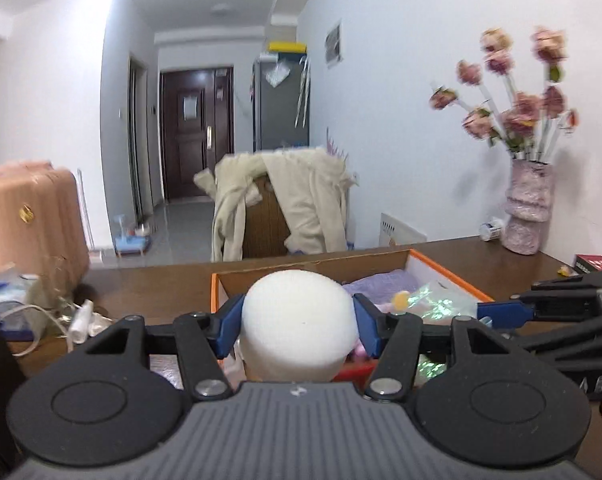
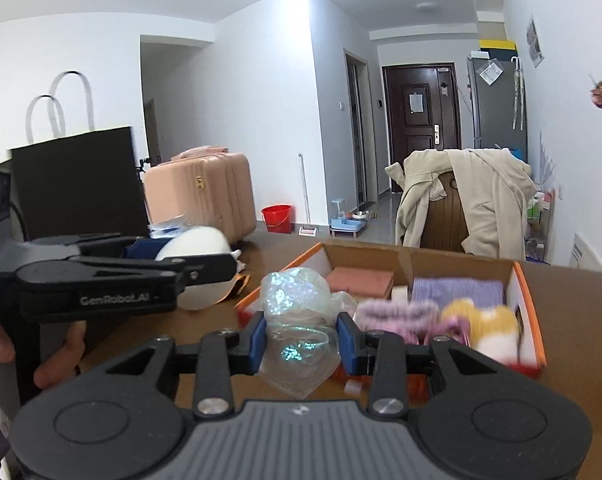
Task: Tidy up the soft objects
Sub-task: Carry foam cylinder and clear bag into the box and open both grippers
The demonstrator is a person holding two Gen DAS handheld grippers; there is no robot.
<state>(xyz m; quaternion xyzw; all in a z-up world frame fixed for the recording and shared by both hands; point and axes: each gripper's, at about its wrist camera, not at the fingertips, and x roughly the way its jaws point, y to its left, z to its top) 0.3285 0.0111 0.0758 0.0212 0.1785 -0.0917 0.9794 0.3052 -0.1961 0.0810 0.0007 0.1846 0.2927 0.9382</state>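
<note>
Left gripper [image 1: 299, 322] pinched white foam ball [image 1: 299, 320] above box's near-left corner; right gripper [image 2: 301, 342] clamped iridescent plastic bag [image 2: 297, 320] near cardboard box [image 2: 527, 304]. Best lowered w/ light squeeze (both squashy) into open box.

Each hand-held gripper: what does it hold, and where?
Left hand-held gripper: white foam ball, by its sides. Right hand-held gripper: clear plastic bag, around its middle.
</note>
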